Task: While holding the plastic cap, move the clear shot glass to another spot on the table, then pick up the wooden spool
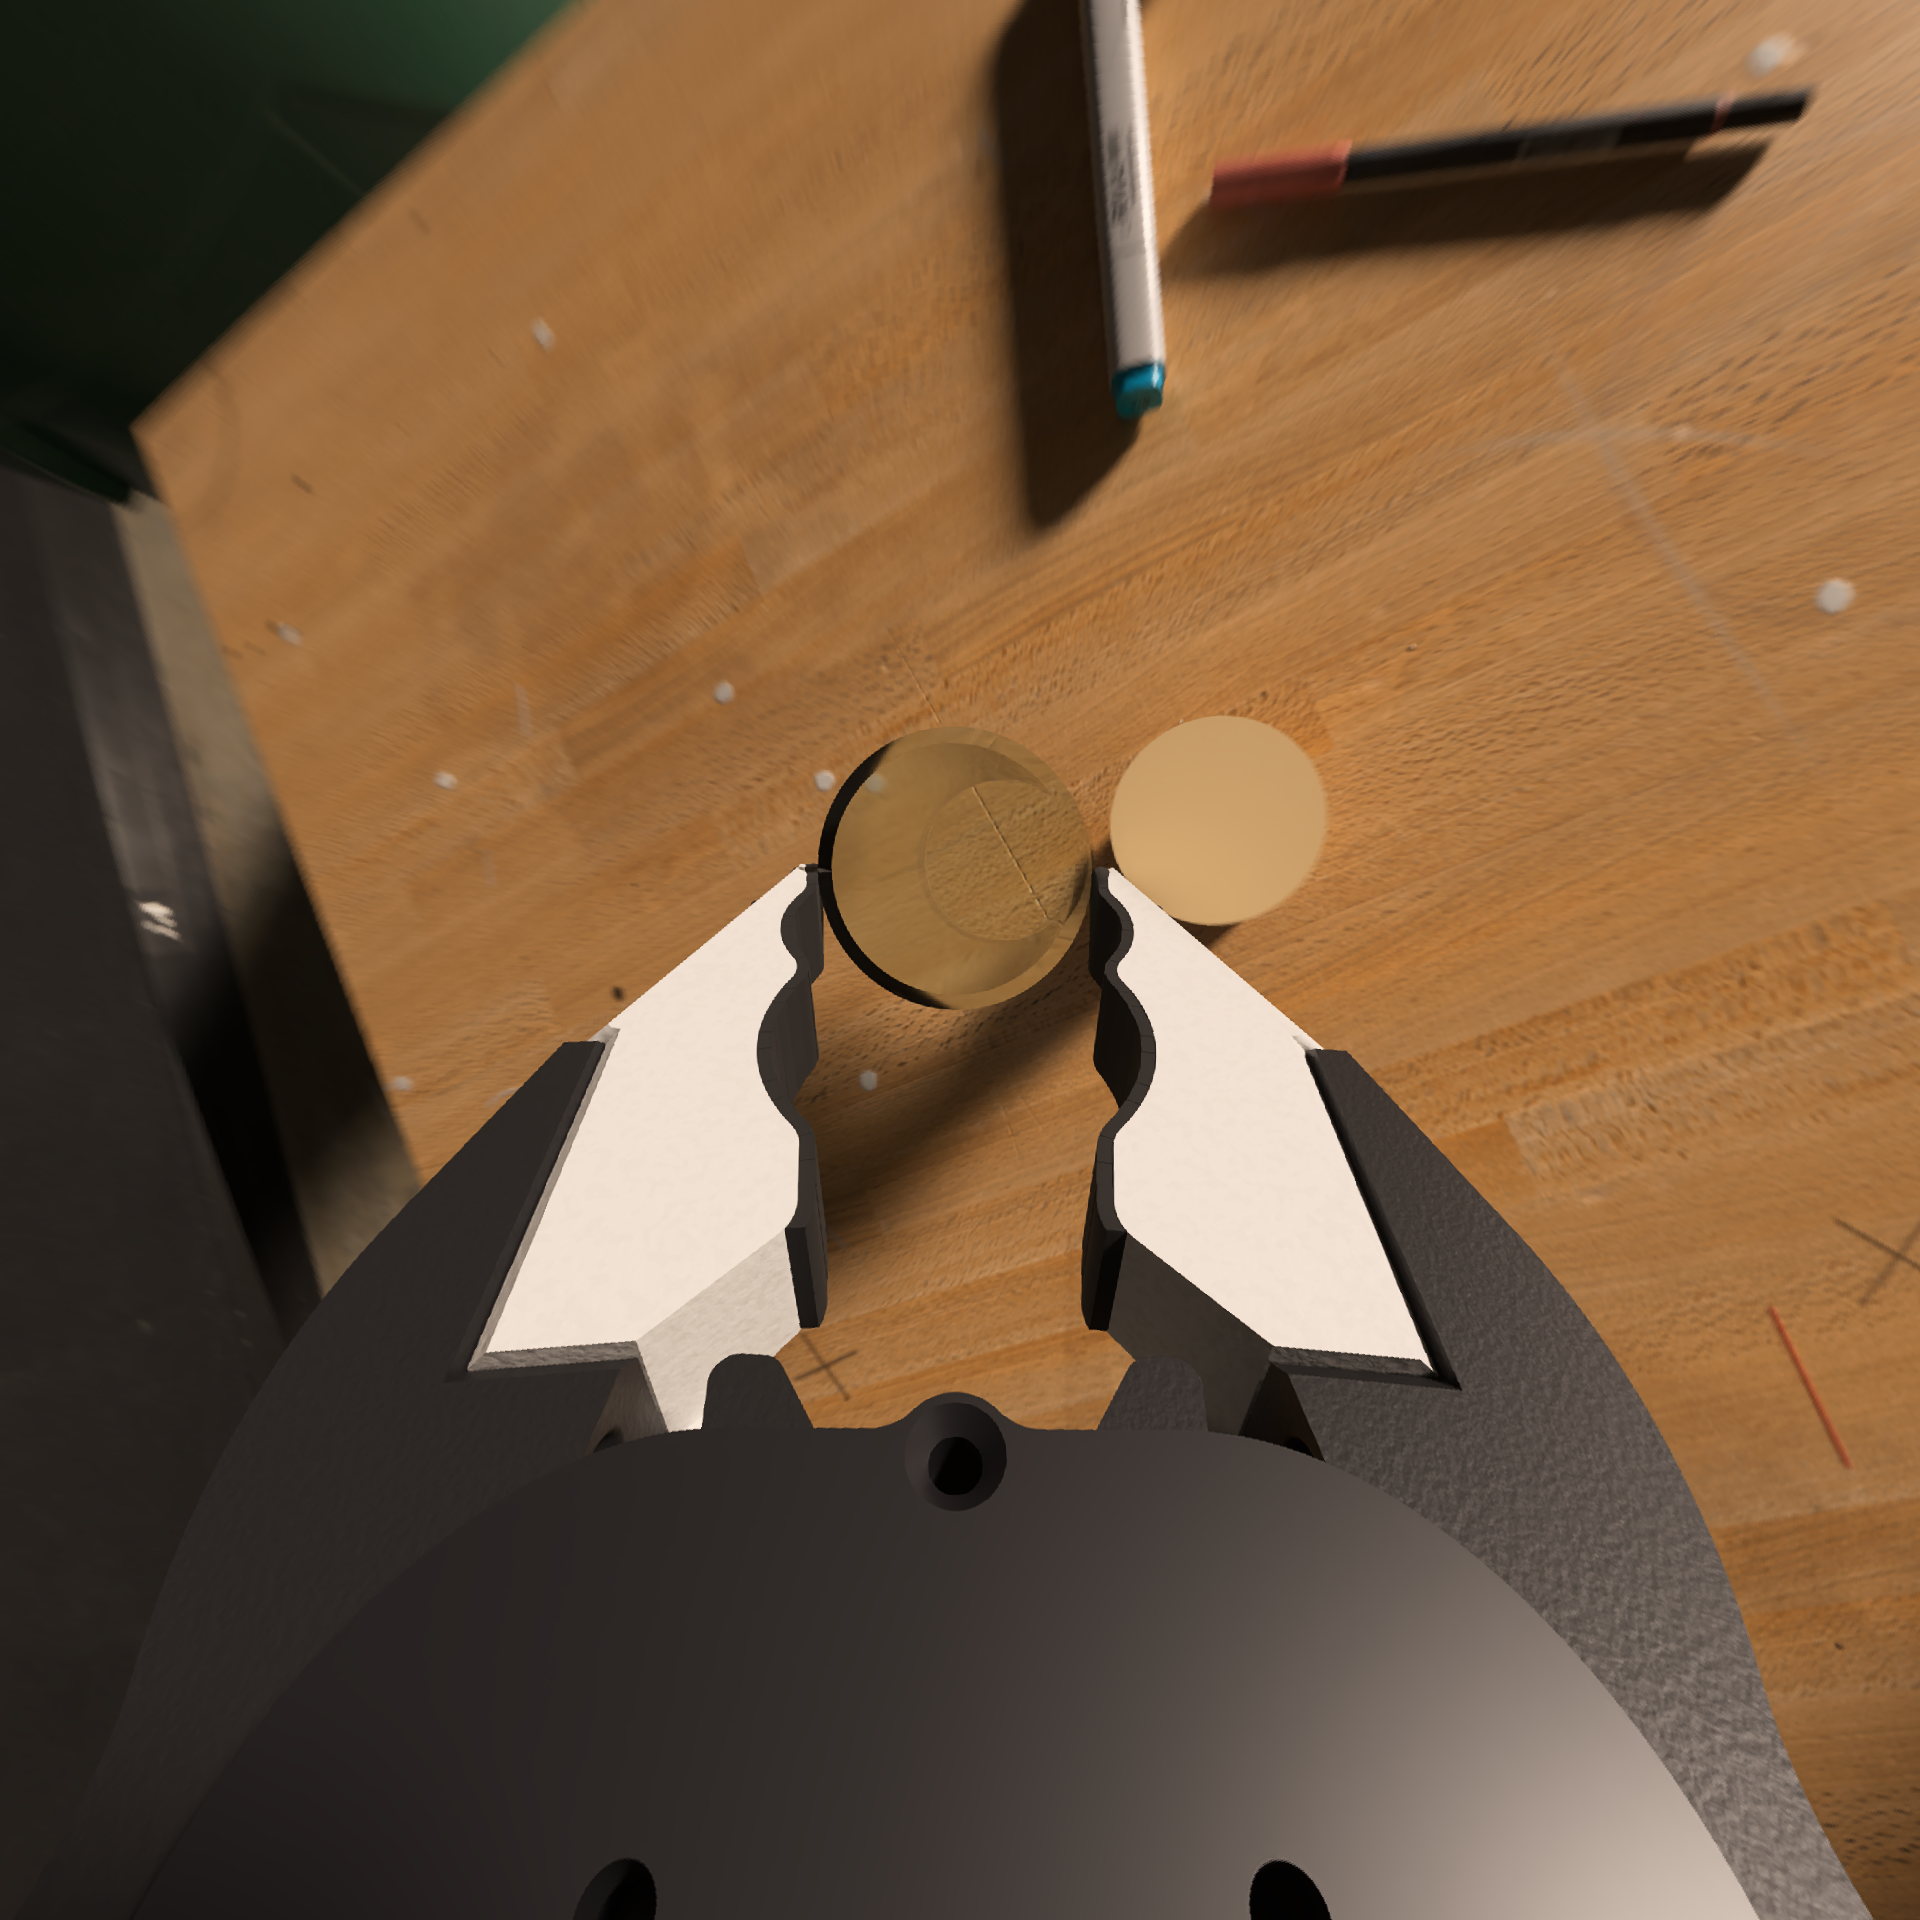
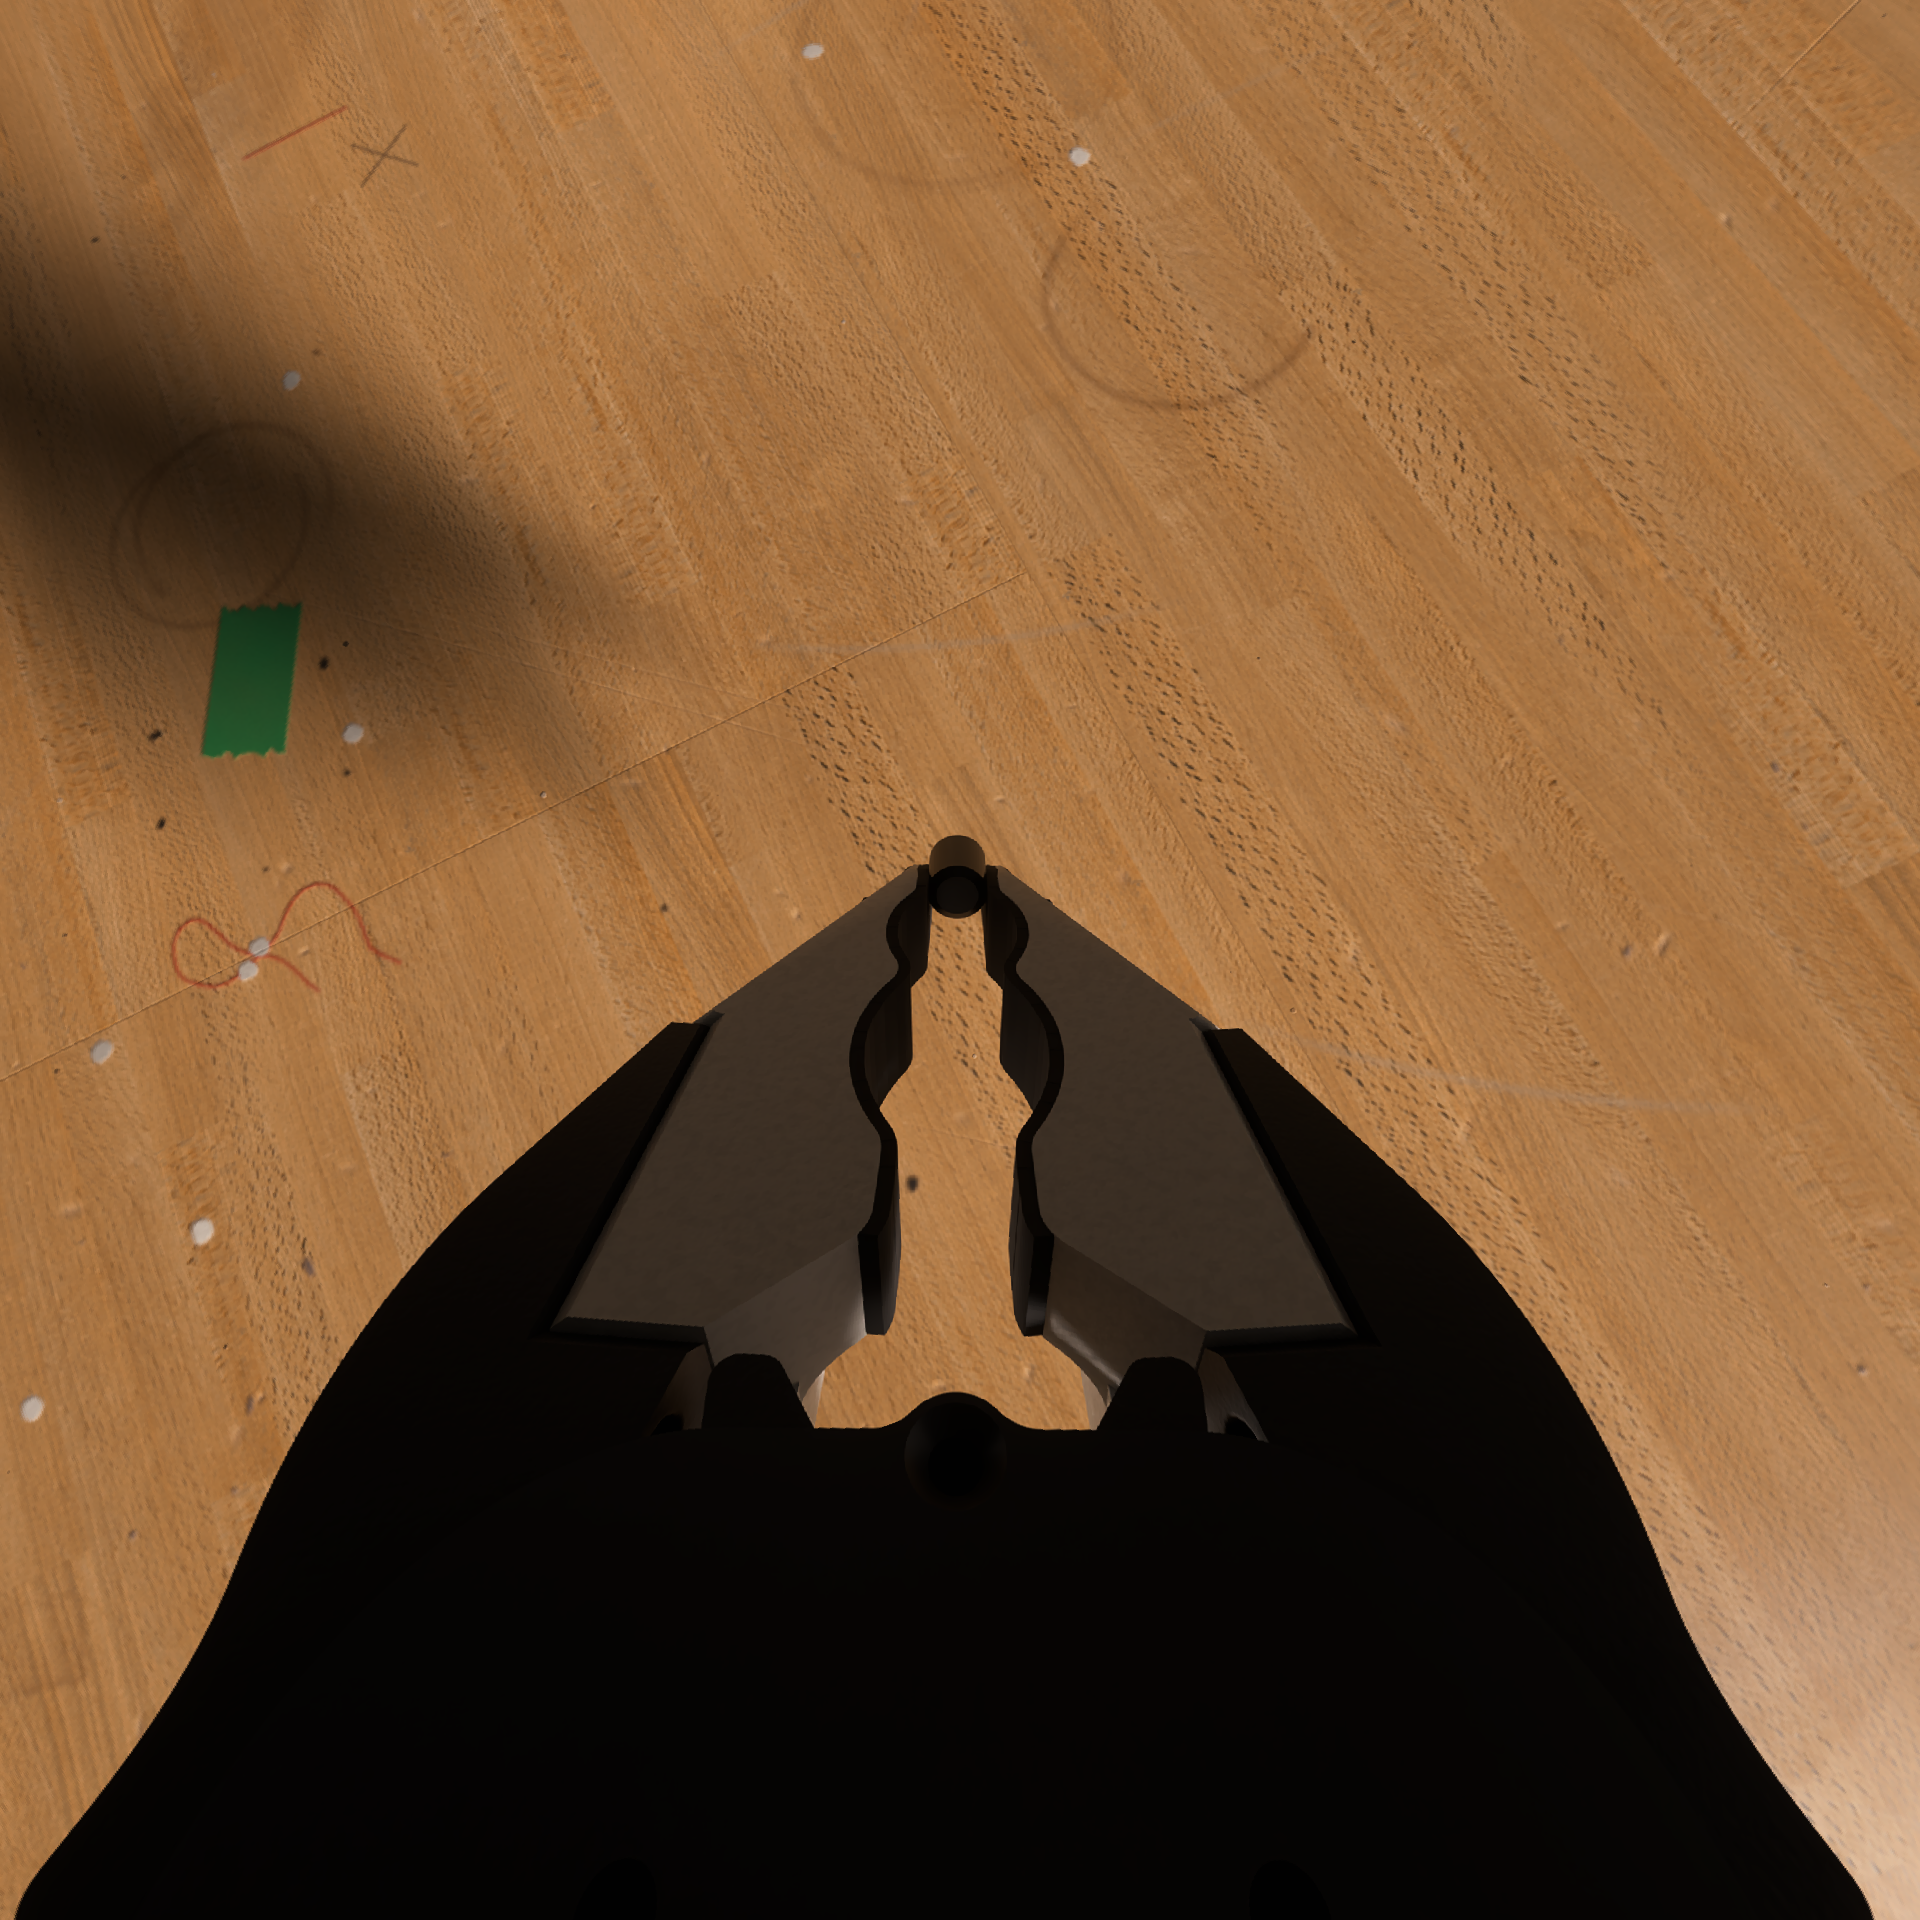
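A: Fingers first. The left gripper [image 1: 956, 878] has its two white fingers [image 1: 686, 1122] spread apart, their tips on either side of the clear, round shot glass [image 1: 956, 868]. Whether the tips touch the glass wall, I cannot tell.

B: And the right?

A: The right gripper [image 2: 957, 883] is clamped on the small dark cylindrical plastic cap [image 2: 956, 873], pinched at the very fingertips, above the bare wooden table [image 2: 1351, 623].

B: Orientation of the glass?

A: Seen nearly straight down its mouth, so its long axis runs about along the line of sight; rim and smaller base show as nested circles. It sits near the middle of the tabletop [image 1: 623, 520].

B: Neighbours, obstructions?

A: A pale, round-faced wooden spool [image 1: 1216, 821] just beside the glass, by the right-hand fingertip, end face up. Farther off, a white marker with a blue tip [image 1: 1127, 208] and a black pencil with a reddish end [image 1: 1507, 145], well clear. In the right wrist view, a green tape strip [image 2: 252, 681] and a red thread loop [image 2: 281, 935] lie off to the left.
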{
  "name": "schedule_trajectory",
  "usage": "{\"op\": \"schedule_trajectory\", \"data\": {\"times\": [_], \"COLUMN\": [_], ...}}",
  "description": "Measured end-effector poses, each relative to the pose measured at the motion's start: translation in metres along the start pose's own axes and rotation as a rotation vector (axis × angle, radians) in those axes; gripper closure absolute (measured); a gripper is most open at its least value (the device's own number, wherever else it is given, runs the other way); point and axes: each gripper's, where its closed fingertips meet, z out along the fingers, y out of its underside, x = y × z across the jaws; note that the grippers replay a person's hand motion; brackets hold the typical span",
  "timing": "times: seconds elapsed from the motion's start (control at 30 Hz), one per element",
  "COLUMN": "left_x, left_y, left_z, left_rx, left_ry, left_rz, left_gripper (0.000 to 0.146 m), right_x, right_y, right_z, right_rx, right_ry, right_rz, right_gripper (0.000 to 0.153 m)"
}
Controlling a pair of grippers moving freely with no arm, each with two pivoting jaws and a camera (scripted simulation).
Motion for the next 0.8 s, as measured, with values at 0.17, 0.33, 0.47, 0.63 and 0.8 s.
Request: {"op": "schedule_trajectory", "data": {"times": [0.17,0.33,0.47,0.63,0.8], "left_x": [0.034,0.161,0.276,0.35,0.363], "left_y": [-0.038,-0.075,-0.075,-0.064,-0.056], "left_z": [-0.083,-0.172,-0.181,-0.129,-0.088], "left_rx": [0.271,0.532,0.53,0.375,0.269], "left_ry": [0.002,0.204,0.398,0.46,0.503], "left_rz": [0.121,0.448,0.702,0.932,1.001], "left_gripper": [0.095,0.095,0.095,0.095,0.095], "right_x": [0.0,0.0,0.0,0.0,0.001], "right_y": [0.0,-0.001,-0.001,0.0,0.0], "right_z": [0.0,0.001,0.001,0.0,0.0], "right_rx": [0.006,0.011,0.014,0.014,0.007], "right_ry": [-0.001,-0.002,-0.004,0.011,0.018], "right_rz": [0.004,0.001,-0.002,-0.009,-0.016], "right_gripper": [0.144,0.144,0.144,0.144,0.144]}}
